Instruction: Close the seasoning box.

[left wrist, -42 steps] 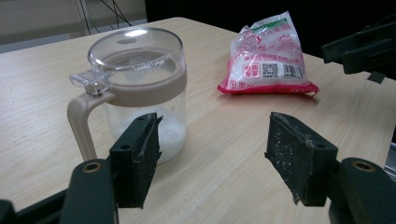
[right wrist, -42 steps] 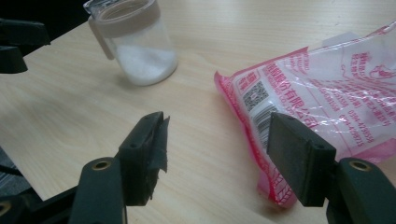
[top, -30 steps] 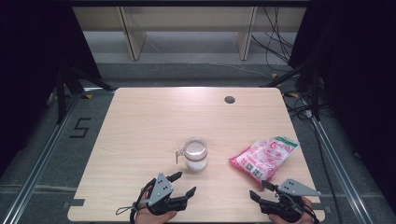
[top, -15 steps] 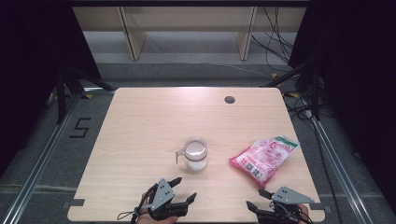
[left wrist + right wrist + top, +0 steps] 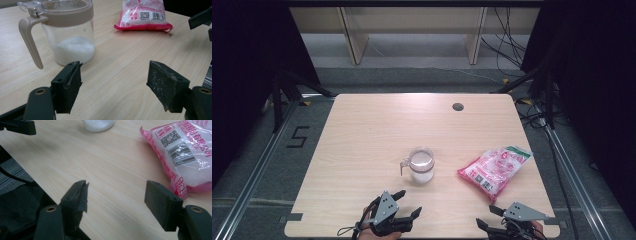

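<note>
From above, the jug (image 5: 421, 164) stands near the middle of the worktop (image 5: 362, 140), with the pink bag (image 5: 494, 167) lying to its right, well apart from it, and both tools sit at the near edge. The left tool (image 5: 408, 204) is below the jug, the right tool (image 5: 486, 216) below the bag; both have wide jaws with nothing between them. The left tool's own view adds what the high one cannot: white grains filling the jug's bottom, its beige handle and collar, and the bag's barcodes. The right tool's view brings the bag's print close, just beyond its right jaw. Compared with a second ago, both tools have drawn back toward the near edge, while jug and bag have not moved. The hands are cut off by the bottom edge, and the bag's lettering is too small to read.
</note>
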Action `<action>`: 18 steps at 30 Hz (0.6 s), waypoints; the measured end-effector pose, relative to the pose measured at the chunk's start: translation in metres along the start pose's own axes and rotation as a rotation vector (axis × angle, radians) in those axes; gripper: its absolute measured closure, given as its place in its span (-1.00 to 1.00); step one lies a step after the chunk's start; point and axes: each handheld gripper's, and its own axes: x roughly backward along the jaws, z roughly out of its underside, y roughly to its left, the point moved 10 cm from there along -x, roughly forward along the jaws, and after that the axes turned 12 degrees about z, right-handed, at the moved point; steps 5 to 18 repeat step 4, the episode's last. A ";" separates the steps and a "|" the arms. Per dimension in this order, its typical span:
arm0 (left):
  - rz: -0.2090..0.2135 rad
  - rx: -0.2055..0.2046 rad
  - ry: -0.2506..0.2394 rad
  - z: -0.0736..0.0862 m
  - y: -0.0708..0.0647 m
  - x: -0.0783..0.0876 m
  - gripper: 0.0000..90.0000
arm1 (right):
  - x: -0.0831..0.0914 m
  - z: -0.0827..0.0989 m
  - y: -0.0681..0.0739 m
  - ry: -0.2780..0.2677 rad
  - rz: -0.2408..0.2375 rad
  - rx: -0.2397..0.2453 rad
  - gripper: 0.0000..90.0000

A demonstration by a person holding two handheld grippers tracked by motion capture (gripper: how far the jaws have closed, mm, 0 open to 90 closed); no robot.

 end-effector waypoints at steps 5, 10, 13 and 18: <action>-0.009 0.008 0.017 0.004 0.004 0.001 -0.44 | -0.002 -0.001 0.000 -0.014 -0.006 0.021 -0.22; -0.009 0.008 0.017 0.004 0.004 0.001 -0.44 | -0.002 -0.001 0.000 -0.014 -0.006 0.021 -0.22; -0.009 0.008 0.017 0.004 0.004 0.001 -0.44 | -0.002 -0.001 0.000 -0.014 -0.006 0.021 -0.22; -0.009 0.008 0.017 0.004 0.004 0.001 -0.44 | -0.002 -0.001 0.000 -0.014 -0.006 0.021 -0.22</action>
